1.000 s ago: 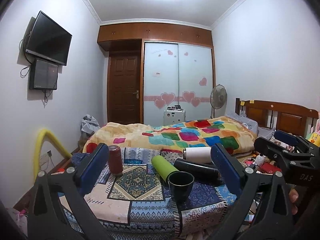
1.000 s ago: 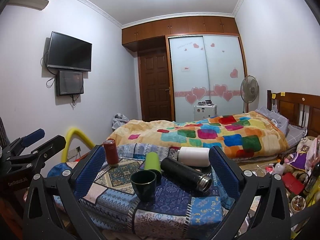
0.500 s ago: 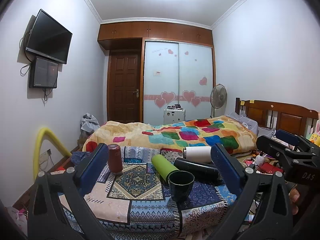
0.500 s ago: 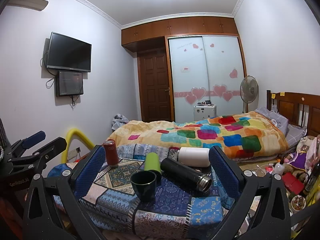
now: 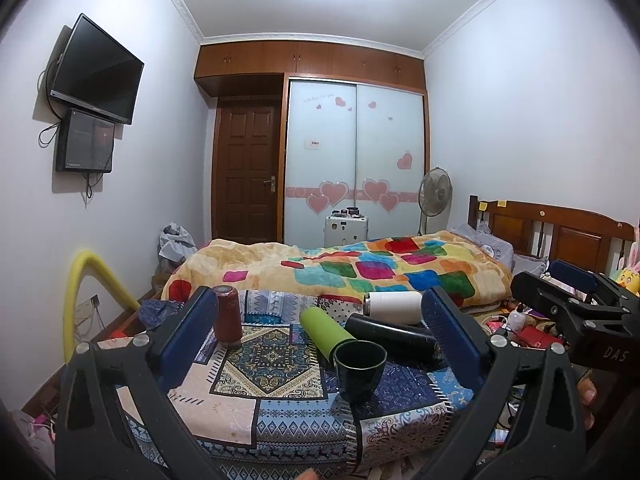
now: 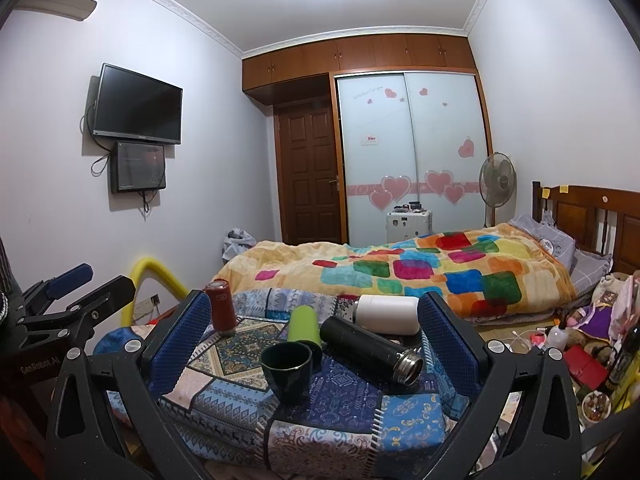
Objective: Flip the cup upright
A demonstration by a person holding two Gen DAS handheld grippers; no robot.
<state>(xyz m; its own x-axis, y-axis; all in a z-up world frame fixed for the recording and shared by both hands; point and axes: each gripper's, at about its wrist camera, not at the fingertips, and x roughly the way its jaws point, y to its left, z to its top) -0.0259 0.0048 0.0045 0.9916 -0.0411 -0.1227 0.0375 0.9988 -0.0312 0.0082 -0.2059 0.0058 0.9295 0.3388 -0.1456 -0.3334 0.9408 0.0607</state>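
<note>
A dark green cup (image 5: 359, 369) stands upright, mouth up, near the front of a patchwork-covered table (image 5: 256, 412); it also shows in the right wrist view (image 6: 286, 370). A green cup (image 5: 323, 330) lies on its side just behind it. My left gripper (image 5: 320, 340) is open and empty, held back from the table. My right gripper (image 6: 314, 336) is open and empty too, also short of the cups. Each gripper shows at the edge of the other's view.
A black flask (image 6: 370, 348) and a white flask (image 6: 387, 314) lie on their sides at the table's right. A red bottle (image 6: 221, 307) stands at the back left. A bed with a colourful blanket (image 5: 360, 268) lies behind the table. Clutter covers the floor at right.
Both grippers have drifted slightly; the objects on the table have not moved.
</note>
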